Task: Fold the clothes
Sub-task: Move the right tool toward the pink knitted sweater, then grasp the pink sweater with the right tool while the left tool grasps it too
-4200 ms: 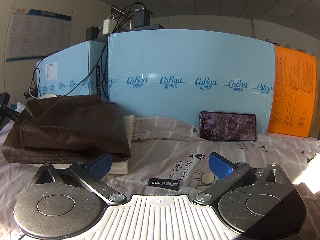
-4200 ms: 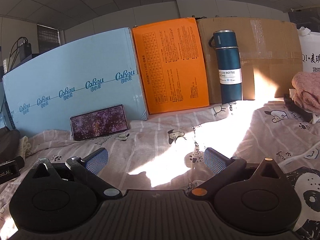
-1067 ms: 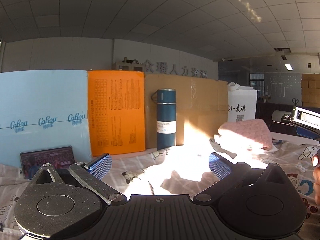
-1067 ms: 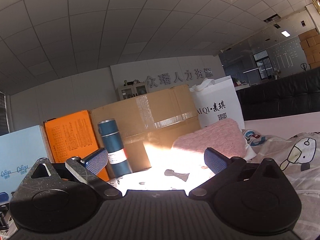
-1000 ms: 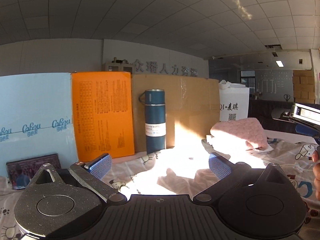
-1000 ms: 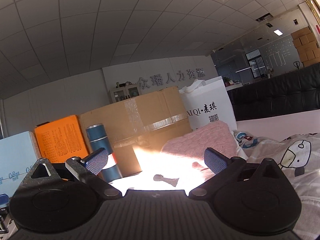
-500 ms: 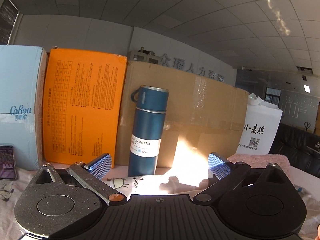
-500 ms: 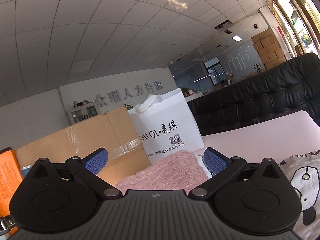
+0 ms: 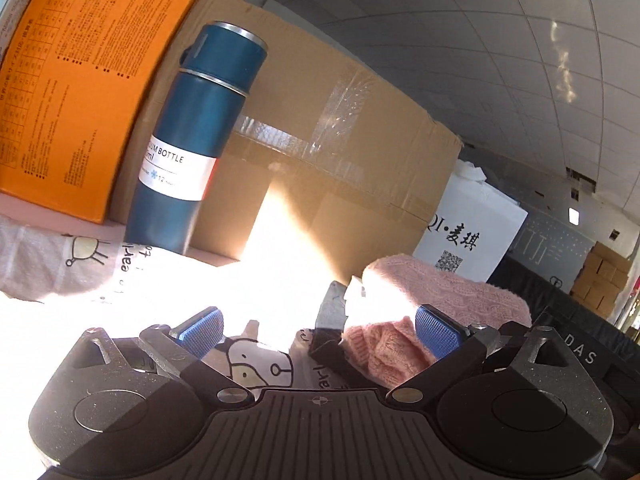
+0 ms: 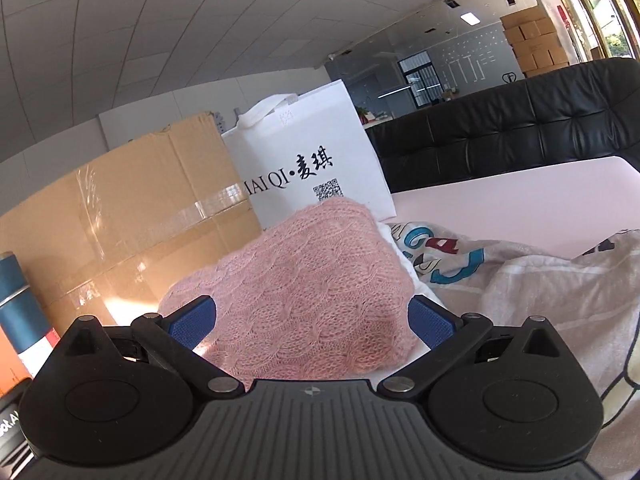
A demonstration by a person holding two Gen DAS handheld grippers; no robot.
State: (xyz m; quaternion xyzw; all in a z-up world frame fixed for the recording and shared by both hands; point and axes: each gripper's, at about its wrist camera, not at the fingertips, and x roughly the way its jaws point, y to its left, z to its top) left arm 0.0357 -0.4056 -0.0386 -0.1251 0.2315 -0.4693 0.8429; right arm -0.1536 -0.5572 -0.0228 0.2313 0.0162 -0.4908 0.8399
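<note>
Both claws wide, sweater (image 10: 304, 280) btwn.

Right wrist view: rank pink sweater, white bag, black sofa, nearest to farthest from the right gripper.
1. Pink sweater: just ahead of the right gripper, between its open jaws.
2. White bag: upright behind the sweater.
3. Black sofa: far back, to the right.

Blue vacuum bottle (image 9: 192, 140) upright betw. orange box (image 9: 76, 80) & taped cardboard box (image 9: 320, 160). White paper bag (image 10: 308, 160) right of cardboard. Black sofa (image 10: 500, 128) behind. Cartoon-print sheet (image 10: 540, 280) below.
</note>
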